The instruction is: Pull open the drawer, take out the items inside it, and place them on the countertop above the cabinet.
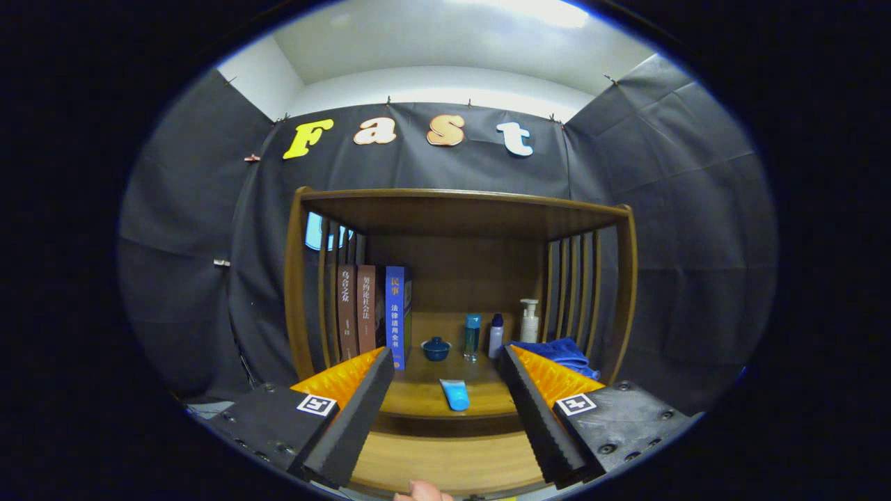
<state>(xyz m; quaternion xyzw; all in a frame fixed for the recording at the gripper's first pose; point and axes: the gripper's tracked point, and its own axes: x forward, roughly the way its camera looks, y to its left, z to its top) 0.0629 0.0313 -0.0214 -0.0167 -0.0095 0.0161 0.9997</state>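
Note:
My gripper [445, 355] is open, and nothing sits between its black fingers [362, 410] with their orange backs. Just ahead of them, in the gap, a light blue tube [454, 394] lies on the wooden countertop [418, 400] of the cabinet. Below the countertop's front edge a lower wooden surface [445, 463] spans the space between the fingers. I cannot tell whether it belongs to the drawer. A person's fingertip [421, 492] shows at its near edge.
A wooden shelf frame [459, 202] with slatted sides stands over the countertop. Under it are three upright books [369, 313] at the left, a dark blue lidded cup [436, 348], two small bottles [483, 335], a white pump bottle [530, 321] and a folded blue cloth [557, 353] at the right.

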